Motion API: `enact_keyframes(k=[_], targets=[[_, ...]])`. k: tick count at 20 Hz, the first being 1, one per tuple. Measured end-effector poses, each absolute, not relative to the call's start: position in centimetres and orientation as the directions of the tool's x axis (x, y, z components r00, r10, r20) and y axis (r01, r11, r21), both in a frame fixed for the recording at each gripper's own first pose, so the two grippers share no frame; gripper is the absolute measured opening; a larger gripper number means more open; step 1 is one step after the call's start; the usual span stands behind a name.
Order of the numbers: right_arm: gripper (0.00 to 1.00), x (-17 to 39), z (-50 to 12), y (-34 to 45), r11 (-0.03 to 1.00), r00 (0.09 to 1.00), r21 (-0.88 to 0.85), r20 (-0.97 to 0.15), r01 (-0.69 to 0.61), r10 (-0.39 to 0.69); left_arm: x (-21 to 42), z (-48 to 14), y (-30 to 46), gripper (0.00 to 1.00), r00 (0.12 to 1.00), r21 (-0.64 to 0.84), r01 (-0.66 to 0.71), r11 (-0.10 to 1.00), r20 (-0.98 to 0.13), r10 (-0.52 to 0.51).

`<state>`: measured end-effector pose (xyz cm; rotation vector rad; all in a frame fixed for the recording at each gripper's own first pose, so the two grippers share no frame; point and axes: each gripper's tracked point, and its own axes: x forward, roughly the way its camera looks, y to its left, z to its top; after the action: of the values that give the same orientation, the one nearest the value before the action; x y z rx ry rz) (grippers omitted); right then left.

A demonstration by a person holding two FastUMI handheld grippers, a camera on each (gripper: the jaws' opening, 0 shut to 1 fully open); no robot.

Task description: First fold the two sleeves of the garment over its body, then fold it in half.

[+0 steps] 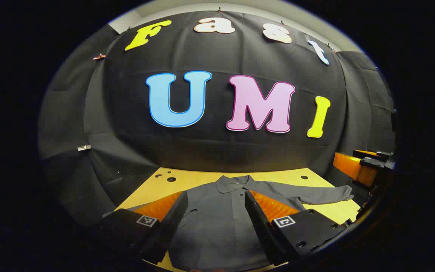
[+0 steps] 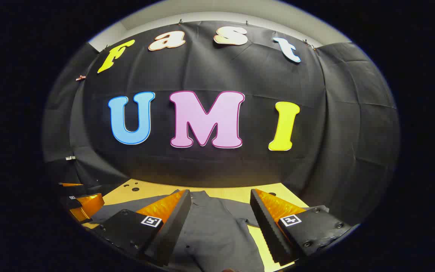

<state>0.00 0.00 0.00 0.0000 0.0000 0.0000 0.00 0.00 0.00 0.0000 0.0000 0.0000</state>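
Yellow tabletop with drilled holes, black cloth wall behind. Grey collared shirt flat, sleeves spread. Left gripper, right gripper: fingers wide apart, empty.

Both views face wall, share shirt.

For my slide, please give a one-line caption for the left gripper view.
Open left gripper above a grey shirt spread flat on the yellow table, sleeves not yet folded.
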Motion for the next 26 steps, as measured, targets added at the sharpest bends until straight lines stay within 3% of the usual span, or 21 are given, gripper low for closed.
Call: enact_keyframes(k=[1, 2, 12, 26], targets=[[0.98, 0.2, -0.1, 0.1, 1.0, 1.0, -0.004, -0.003, -0.005, 0.005, 0.3, -0.1, 0.2, 0.96, 1.0, -0.001, -0.007, 1.0, -0.004, 0.007], [0.98, 0.6, -0.1, 0.3, 1.0, 1.0, -0.01, -0.004, -0.011, 0.011, 0.6, 0.0, 0.5, 0.96, 1.0, -0.001, -0.011, 1.0, -0.004, 0.011], [0.98, 2.7, -0.4, 0.6, 0.999, 0.999, -0.021, -0.021, -0.03, 0.029, 2.3, 0.7, 0.5, 0.96, 1.0, 0.022, -0.015, 1.0, 0.009, 0.015], [0.98, 6.3, -3.3, -5.4, 1.0, 0.995, 0.023, -0.094, 0.021, -0.018, 3.5, 0.2, 0.0, 0.96, 0.996, 0.015, -0.092, 0.996, -0.014, 0.092]])
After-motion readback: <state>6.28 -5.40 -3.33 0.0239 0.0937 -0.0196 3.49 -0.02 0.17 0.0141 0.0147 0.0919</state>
